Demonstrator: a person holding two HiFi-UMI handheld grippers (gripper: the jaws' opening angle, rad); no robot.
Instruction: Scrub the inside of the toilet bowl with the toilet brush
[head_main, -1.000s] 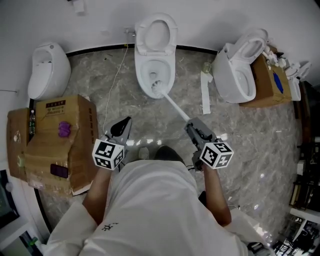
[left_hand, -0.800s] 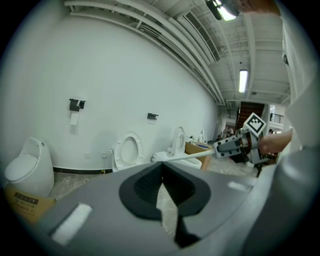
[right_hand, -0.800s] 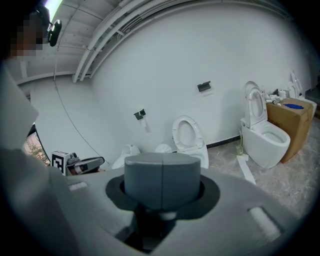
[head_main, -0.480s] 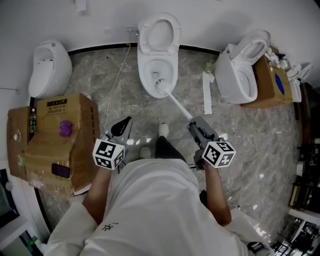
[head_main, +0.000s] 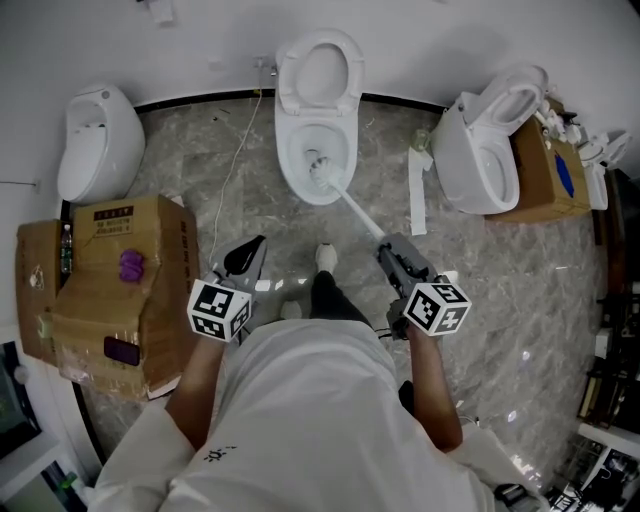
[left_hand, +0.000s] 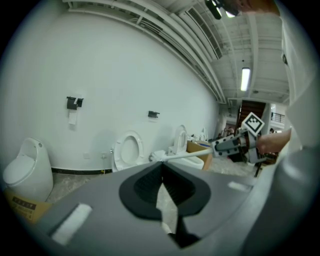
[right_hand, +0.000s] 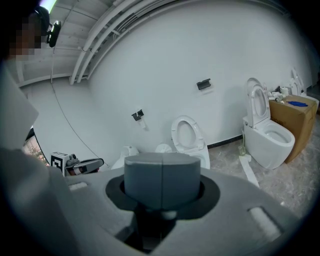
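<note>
Grey marbled floor runs up to a white wall, and the toilet bowl (head_main: 291, 160) sits at the top centre of the head view with its seat raised. My right fingers (head_main: 390, 256) are clamped on the far end of the toilet brush (head_main: 347, 203), whose white handle slants up-left so the bristle head rests inside the bowl, against its near wall. My left fingers (head_main: 245, 257) are pressed together on nothing, parked lower left of the bowl.

I judge the risk is leverage: gripped only at its end, the long handle could twist or slip in my hold, and a hard stroke could ride the head over the rim and flick water onto the floor and my shoe (head_main: 325, 257) just below.

Dark print shows on the cardboard box (head_main: 100, 300) at left, too small to read; no brand shows on the porcelain.
</note>
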